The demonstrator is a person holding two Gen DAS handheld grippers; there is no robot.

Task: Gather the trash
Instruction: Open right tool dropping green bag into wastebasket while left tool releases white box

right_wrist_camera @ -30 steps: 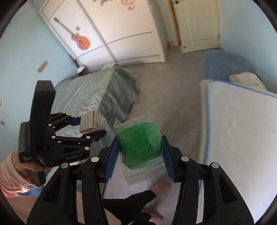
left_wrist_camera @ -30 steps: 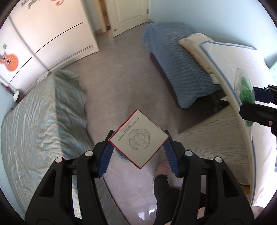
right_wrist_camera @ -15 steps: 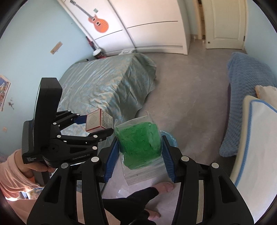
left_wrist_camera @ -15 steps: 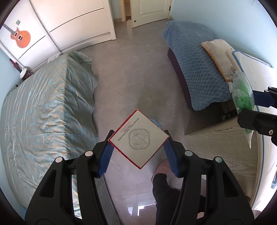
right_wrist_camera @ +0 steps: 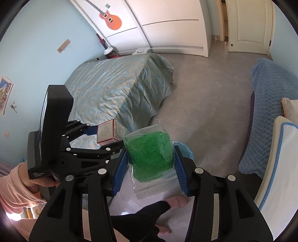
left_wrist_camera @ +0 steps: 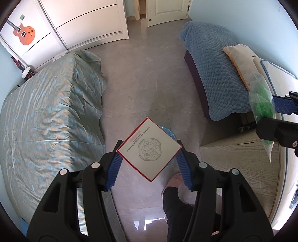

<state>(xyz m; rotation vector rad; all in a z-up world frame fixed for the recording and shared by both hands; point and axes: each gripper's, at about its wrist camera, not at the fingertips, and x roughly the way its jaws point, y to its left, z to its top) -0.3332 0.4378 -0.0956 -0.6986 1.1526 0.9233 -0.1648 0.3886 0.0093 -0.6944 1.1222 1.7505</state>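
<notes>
My left gripper is shut on a small white box with red edges, held corner-up above the floor. The box also shows in the right wrist view, held by the left gripper. My right gripper is shut on a clear plastic bag of green material; the bag also shows at the right edge of the left wrist view. A blue-lined bin sits on the floor below, mostly hidden behind bag and box.
A bed with a green-blue cover is on the left. A blue-blanketed bench with a pillow is on the right, beside a wooden surface. White wardrobe and door stand far. My foot is below.
Both grippers have swung with their loads so the view turned toward the wardrobe and door; the blue bin now shows below them. Both grips are unchanged.
</notes>
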